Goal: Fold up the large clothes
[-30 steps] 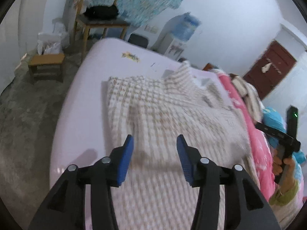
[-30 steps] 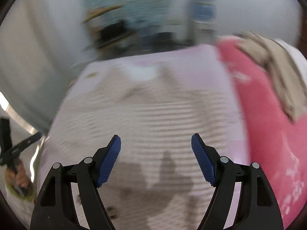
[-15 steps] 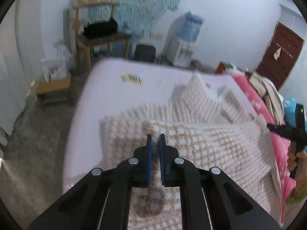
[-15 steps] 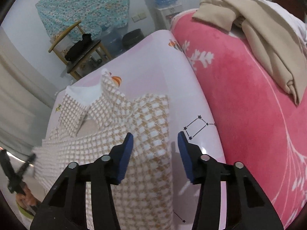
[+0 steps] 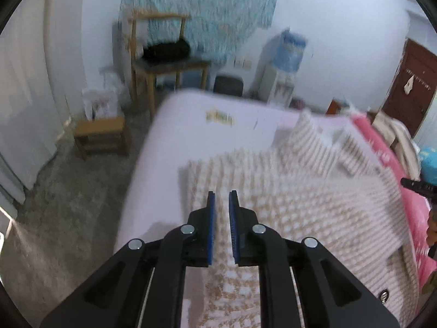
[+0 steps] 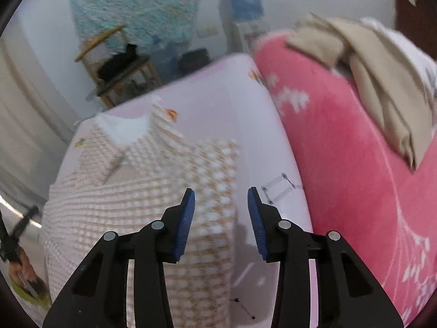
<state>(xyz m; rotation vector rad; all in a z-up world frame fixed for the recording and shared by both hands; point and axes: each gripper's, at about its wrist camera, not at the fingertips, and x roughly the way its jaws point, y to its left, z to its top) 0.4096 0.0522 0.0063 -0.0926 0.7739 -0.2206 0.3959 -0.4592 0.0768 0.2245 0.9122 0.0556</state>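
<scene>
A large beige-and-white checked garment (image 5: 300, 199) lies spread on the lilac bed sheet (image 5: 196, 125), collar at the far end. My left gripper (image 5: 221, 194) is over its left edge. The jaws are almost together with a fold of the fabric in the narrow gap, which is widening slightly. In the right wrist view the same garment (image 6: 136, 191) fills the left half. My right gripper (image 6: 221, 191) hangs over the garment's right edge. Its jaws are closing, the edge lies between them, and the pads do not press on it.
A pink blanket (image 6: 341, 150) runs along the bed's right side with beige clothes (image 6: 368, 63) piled on it. Left of the bed are bare floor and a wooden stool (image 5: 101, 134). A wooden chair (image 5: 169, 65) and a water dispenser (image 5: 286, 63) stand by the far wall.
The left jaws went from open to closed on a fold of the garment and lifted it. The right jaws narrowed as that gripper came down at the garment's right edge.
</scene>
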